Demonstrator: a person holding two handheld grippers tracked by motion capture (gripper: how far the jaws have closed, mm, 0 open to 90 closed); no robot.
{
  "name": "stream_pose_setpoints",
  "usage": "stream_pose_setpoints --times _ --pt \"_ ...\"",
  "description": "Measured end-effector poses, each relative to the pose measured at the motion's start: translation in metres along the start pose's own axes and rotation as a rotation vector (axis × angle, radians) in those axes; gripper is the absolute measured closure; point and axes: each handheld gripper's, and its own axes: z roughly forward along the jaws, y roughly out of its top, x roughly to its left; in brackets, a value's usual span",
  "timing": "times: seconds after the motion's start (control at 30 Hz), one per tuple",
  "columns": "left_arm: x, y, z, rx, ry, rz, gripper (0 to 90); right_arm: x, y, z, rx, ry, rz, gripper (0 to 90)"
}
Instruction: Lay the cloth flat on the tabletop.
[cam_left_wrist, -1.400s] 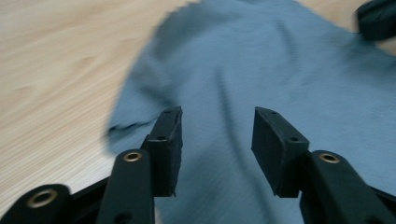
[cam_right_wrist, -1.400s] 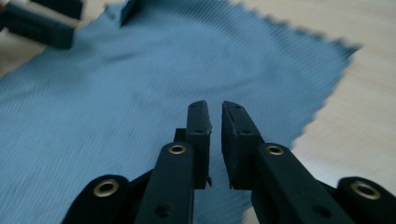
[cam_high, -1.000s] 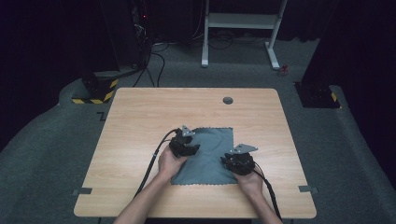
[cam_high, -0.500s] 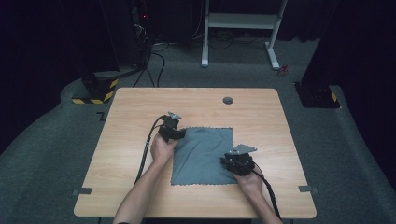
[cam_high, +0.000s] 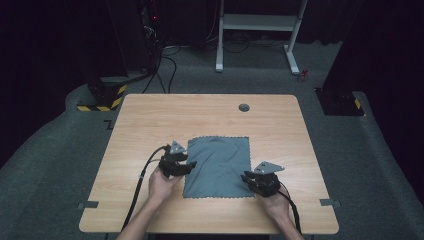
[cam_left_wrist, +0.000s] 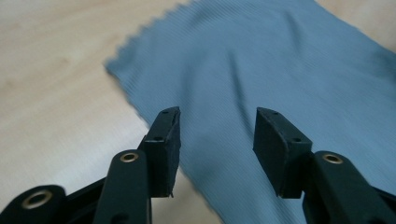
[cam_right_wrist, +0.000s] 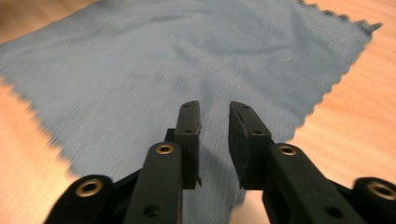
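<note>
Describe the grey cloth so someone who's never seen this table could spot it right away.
Look at the light wooden table. On its near half, between the two grippers, a blue-grey cloth lies spread flat. Its zigzag-cut edges and soft wrinkles set it apart from the small dark round hole farther back.

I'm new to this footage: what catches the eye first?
A grey cloth lies flat on the near half of the wooden table. The left tool sits at its left edge with jaws apart; the right tool, at its near right corner, has just been closing, nothing pinched yet.

Dim room, grey carpet (cam_high: 60, 165), white desk frame (cam_high: 260, 30) behind.
</note>
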Motion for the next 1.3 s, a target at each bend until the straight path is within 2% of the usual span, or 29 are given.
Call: stream_pose_setpoints --times 0.1,0.2,0.23,0.3,0.4,0.47,0.5,0.57,0.6,0.67,0.73,0.8,0.97,1.17,1.3 --pt "-0.017 -0.023 -0.015 0.004 0.011 0.035 55.8 0.005 -0.007 -0.007 0.0 0.003 -0.012 77.8" --pt "-0.028 -0.04 -0.025 -0.015 -0.01 0.021 59.5 0.01 -0.017 -0.017 0.009 0.013 -0.016 78.7" --pt "-0.031 -0.045 -0.027 -0.016 -0.002 0.032 60.1 0.012 -0.02 -0.019 0.015 0.015 -0.014 78.7" --pt "-0.038 -0.052 -0.03 -0.015 -0.006 0.03 61.3 0.015 -0.025 -0.022 0.025 0.012 -0.019 78.6" --pt "-0.046 -0.059 -0.029 0.003 0.015 0.076 63.1 0.015 -0.034 -0.024 0.04 0.006 -0.005 77.4" --pt "-0.049 -0.062 -0.027 0.021 0.031 0.096 63.9 0.015 -0.036 -0.024 0.041 0.007 0.005 77.0" --pt "-0.051 -0.064 -0.025 0.022 0.022 0.083 64.6 0.015 -0.037 -0.024 0.038 0.007 0.002 76.8" --pt "-0.054 -0.067 -0.022 0.027 0.032 0.1 67.8 0.016 -0.038 -0.024 0.042 0.003 -0.002 76.9" --pt "-0.055 -0.067 -0.022 0.025 0.025 0.1 72.5 0.018 -0.038 -0.024 0.048 -0.004 -0.01 79.1" --pt "-0.057 -0.067 -0.022 0.027 0.027 0.103 75.0 0.019 -0.038 -0.024 0.05 -0.009 -0.018 80.9" --pt "-0.058 -0.067 -0.022 0.024 0.018 0.124 86.1 0.02 -0.038 -0.025 0.057 -0.018 -0.048 87.4" --pt "-0.059 -0.067 -0.021 0.025 0.015 0.131 88.2 0.02 -0.038 -0.026 0.059 -0.02 -0.053 88.9" --pt "-0.054 -0.066 -0.023 0.045 -0.025 0.114 89.9 0.021 -0.038 -0.028 0.068 -0.015 -0.058 90.0" --pt "-0.057 -0.069 -0.028 0.045 -0.047 0.124 90.0 0.024 -0.039 -0.032 0.077 0.004 -0.079 90.0" --pt "-0.061 -0.071 -0.037 0.048 -0.076 0.138 90.0 0.029 -0.041 -0.04 0.086 0.007 -0.107 90.0"
